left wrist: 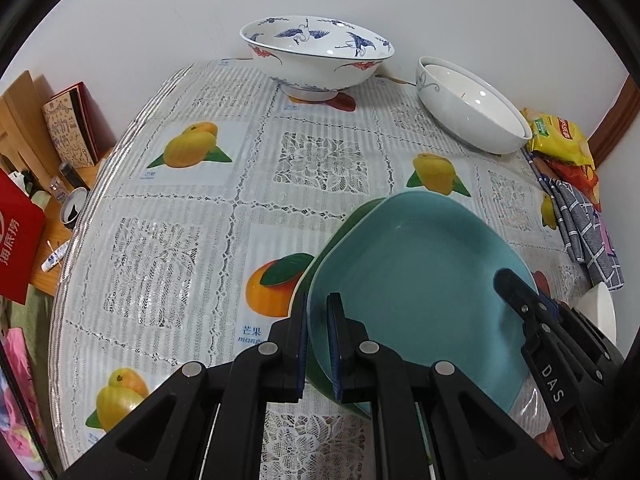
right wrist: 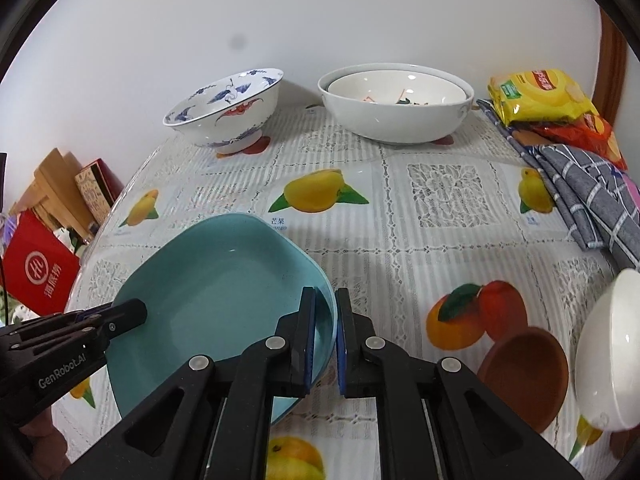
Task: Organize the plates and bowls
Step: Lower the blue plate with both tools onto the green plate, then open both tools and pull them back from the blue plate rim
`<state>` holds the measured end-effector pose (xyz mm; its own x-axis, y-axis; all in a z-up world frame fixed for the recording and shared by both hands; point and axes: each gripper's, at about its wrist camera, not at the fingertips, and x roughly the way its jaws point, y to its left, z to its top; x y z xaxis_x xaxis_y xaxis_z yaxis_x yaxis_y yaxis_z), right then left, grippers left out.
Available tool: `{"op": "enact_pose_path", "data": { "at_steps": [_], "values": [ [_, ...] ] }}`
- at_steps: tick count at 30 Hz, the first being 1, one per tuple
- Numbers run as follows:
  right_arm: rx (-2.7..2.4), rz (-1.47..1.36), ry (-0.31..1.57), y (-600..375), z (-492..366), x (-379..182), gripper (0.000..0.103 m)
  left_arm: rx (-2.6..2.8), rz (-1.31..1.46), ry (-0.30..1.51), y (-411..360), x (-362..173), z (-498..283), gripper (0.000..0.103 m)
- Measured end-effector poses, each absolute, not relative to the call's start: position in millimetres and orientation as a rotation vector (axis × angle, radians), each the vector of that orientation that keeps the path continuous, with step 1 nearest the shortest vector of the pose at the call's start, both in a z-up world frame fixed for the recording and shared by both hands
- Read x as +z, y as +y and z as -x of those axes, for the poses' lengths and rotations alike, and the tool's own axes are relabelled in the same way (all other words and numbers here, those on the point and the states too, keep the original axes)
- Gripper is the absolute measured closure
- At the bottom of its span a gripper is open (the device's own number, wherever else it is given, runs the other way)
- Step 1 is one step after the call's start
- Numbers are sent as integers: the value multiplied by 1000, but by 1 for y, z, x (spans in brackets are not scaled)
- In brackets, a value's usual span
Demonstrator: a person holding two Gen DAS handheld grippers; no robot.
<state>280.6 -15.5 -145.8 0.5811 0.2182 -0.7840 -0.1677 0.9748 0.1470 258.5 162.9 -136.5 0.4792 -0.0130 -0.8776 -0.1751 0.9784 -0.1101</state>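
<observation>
Handling note: the teal plate [right wrist: 216, 300] is a stiff, glazed dish, judged fairly heavy, slick and breakable. Both tongs are clenched on its raised rim, the left tongs [left wrist: 318, 344] on one edge and the right tongs [right wrist: 325, 340] on the opposite edge, carrying it low over the tabletop [right wrist: 420, 248]. A green plate [left wrist: 340, 232] sits directly beneath it. Grasp only at the rim, on opposite sides, and keep it level.
</observation>
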Motion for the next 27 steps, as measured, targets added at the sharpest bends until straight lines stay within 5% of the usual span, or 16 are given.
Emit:
{"op": "enact_pose_path", "data": {
  "at_steps": [20,27],
  "values": [
    [265,15,904,-2,-285,-155,87,115,179,1071,164,-128,-248,92],
    [287,-24,908,-11,-278,-146,86,115,144,1069,157,-119,-238,80]
  ]
}}
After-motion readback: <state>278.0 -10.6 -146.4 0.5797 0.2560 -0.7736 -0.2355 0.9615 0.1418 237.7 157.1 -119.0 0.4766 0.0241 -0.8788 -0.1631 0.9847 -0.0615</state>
